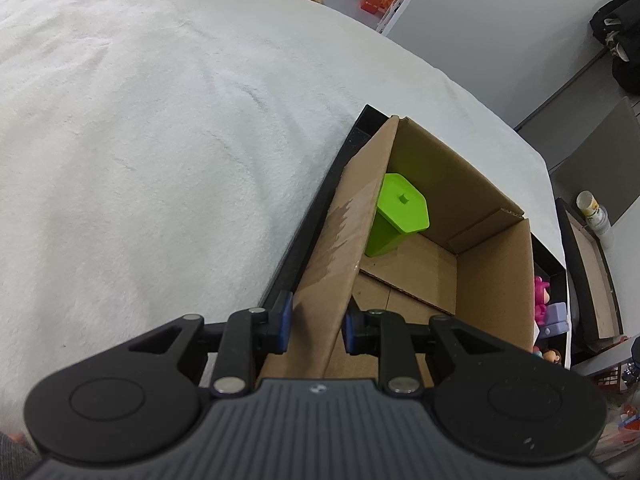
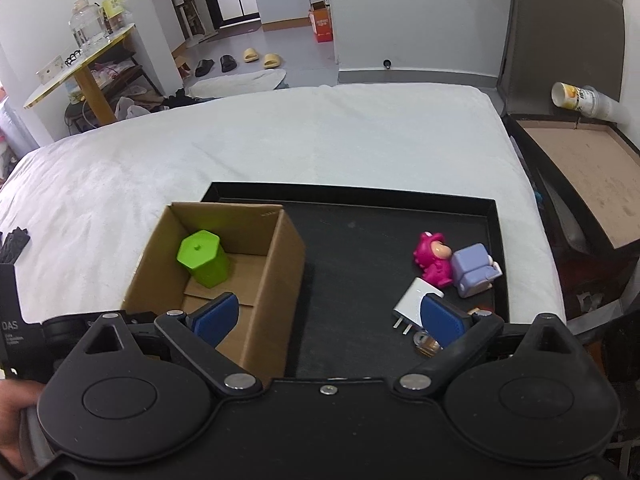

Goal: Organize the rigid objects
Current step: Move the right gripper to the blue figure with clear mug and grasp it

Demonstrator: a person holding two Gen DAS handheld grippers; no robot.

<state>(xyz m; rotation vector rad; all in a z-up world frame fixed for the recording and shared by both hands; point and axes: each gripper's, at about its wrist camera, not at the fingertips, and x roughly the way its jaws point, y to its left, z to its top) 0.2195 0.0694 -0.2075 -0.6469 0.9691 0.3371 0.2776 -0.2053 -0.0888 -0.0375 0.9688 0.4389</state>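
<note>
Cardboard fills the space ahead of my left tongs (image 1: 315, 326); their blue pads are closed on the near left wall of the open box (image 1: 496, 272), one pad outside and one inside; the green hexagonal container (image 1: 400, 212) stands inside, ahead of those pads and against that same wall. My right tongs (image 2: 330, 318) hang spread wide, holding nothing, above the black tray (image 2: 360, 248); the box sits to their left on the tray; by their right pad lies the white plug (image 2: 416, 300), with the pink figure (image 2: 432, 258) and the lilac toy (image 2: 474, 268) just beyond it, touching each other; a small brownish item under that pad I cannot identify.
</note>
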